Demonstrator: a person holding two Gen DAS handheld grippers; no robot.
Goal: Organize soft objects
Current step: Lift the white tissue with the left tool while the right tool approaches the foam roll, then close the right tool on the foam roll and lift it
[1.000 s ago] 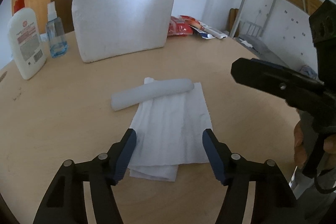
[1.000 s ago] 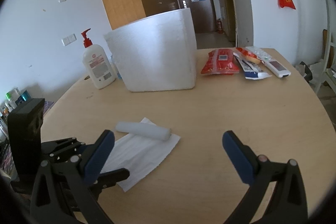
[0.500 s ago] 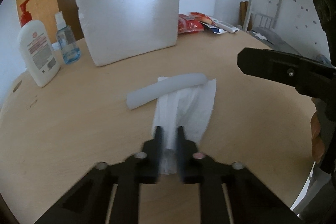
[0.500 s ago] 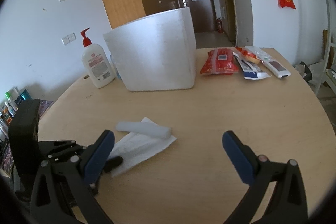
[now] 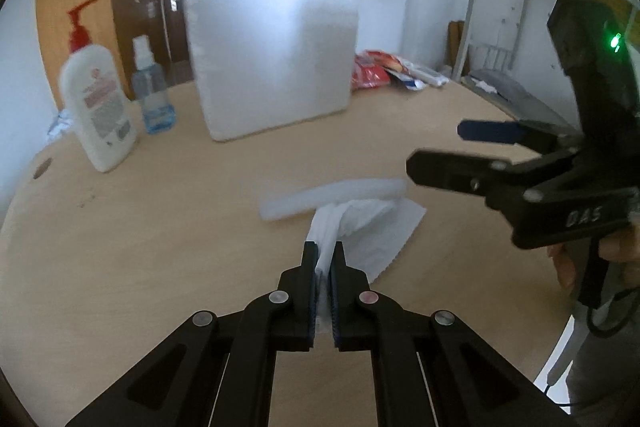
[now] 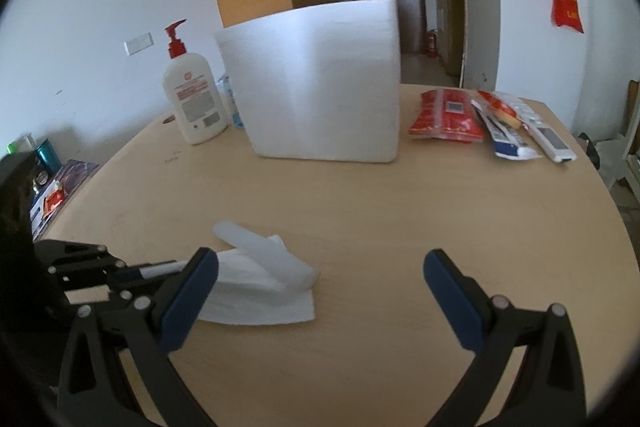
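A folded white paper towel (image 5: pixel 372 239) (image 6: pixel 248 287) lies on the round wooden table (image 5: pixel 160 211) with a white foam roll (image 5: pixel 332 197) (image 6: pixel 264 253) across its far edge. My left gripper (image 5: pixel 324 257) is shut on the towel's near edge, which bunches up between the pads and lifts slightly. The left gripper (image 6: pixel 168 269) also shows at the lower left of the right wrist view. My right gripper (image 6: pixel 320 267) hangs open above the table just right of the towel, nothing between its fingers; it appears at the right of the left wrist view (image 5: pixel 440 151).
A big white foam block (image 5: pixel 272 55) (image 6: pixel 324 83) stands at the back. A lotion pump bottle (image 5: pixel 96 99) (image 6: pixel 192 95) and a small spray bottle (image 5: pixel 152 87) stand left of it. Red snack packets (image 6: pixel 444 115) and a remote (image 6: pixel 548 135) lie back right.
My left gripper closed from wide open onto the towel's near edge and pulled it up, bunching the sheet. The right gripper drifted closer to the towel, staying open.
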